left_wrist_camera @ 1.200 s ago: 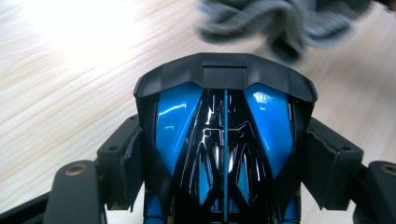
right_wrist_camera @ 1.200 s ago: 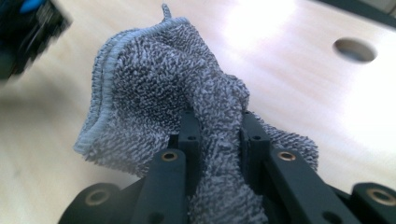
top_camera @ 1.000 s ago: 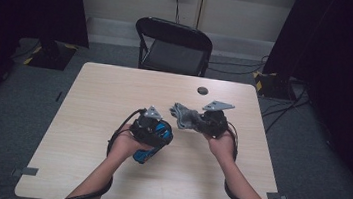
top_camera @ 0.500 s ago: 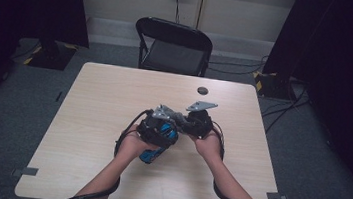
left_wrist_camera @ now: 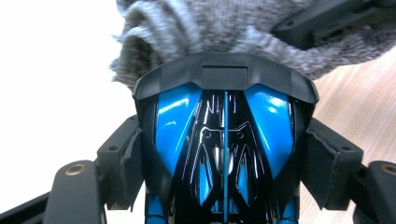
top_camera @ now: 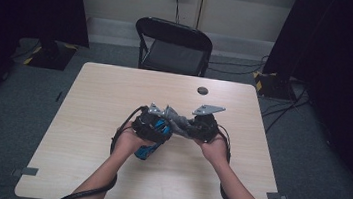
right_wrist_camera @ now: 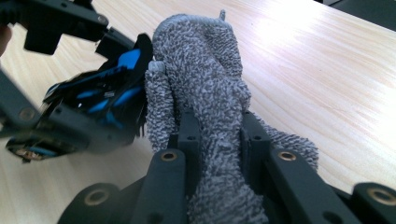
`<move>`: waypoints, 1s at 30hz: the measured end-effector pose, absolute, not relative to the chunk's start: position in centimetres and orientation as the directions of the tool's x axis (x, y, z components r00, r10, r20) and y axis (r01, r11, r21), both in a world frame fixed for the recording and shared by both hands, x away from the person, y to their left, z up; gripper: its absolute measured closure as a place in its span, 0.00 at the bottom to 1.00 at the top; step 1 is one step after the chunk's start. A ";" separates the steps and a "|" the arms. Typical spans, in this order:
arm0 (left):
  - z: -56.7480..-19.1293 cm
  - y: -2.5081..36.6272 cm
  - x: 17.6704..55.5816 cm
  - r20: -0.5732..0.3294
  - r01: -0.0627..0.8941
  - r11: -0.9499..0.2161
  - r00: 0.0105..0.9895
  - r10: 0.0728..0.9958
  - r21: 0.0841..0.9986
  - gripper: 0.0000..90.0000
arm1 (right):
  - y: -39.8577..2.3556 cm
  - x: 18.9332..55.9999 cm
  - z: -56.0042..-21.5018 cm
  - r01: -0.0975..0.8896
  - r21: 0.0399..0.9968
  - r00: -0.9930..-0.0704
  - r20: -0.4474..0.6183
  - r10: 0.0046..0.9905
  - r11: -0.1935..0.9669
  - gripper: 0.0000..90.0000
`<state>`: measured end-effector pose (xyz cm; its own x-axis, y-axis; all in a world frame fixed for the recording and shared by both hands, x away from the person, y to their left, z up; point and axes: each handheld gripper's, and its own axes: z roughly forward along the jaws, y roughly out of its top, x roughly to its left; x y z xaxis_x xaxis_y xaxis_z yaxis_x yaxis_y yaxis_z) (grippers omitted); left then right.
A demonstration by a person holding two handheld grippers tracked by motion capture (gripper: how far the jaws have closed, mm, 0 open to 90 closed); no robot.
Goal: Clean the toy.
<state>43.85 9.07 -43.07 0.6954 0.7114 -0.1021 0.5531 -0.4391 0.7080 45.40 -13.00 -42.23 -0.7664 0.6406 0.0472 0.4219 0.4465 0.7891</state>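
Cloth (right_wrist_camera: pixel 201 79) meets toy (left_wrist_camera: pixel 224 140) right at the middle of the counter (top_camera: pixel 114 97), and that contact is what my next move turns on. My left gripper (top_camera: pixel 153 127) is clamped on the toy, a glossy blue-and-black thing that looks like a small car or helmet shell; in the left gripper view its pads press both flanks and its black front lip points away from me, straight into the cloth. My right gripper (right_wrist_camera: pixel 217 140) is closed tight on the cloth, a grey terry rag bunched into a thick roll that stands up out of the jaws and leans over toward the toy.

From the right gripper the toy lies to the left and just beyond the jaws, touching the rag's left edge. Its long axis runs from near-left to far-right in the high view, so the nose faces the right hand (top_camera: pixel 212 146) and the tail sticks out toward me below my left hand (top_camera: pixel 132 142). Both hands are held together above the counter, the right one carrying the wiping end.

I judge this to be wiping the toy: the rag should be drawn along the shell's long axis while the left keeps it steady.

A small dark disc (top_camera: pixel 202 90) lies well apart, at the far side.
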 end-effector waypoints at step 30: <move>-42.2 10.6 44.7 -0.085 0.573 -0.410 0.648 0.757 0.710 0.29 | -13.4 43.7 -41.9 0.371 0.780 -0.807 0.002 0.591 0.504 0.84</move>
<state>44.71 10.57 -42.19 0.6476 0.7572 -0.0853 0.5725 -0.4097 0.7102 43.71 -13.43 -41.88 -0.8068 0.5908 0.0025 0.3712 0.5036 0.7801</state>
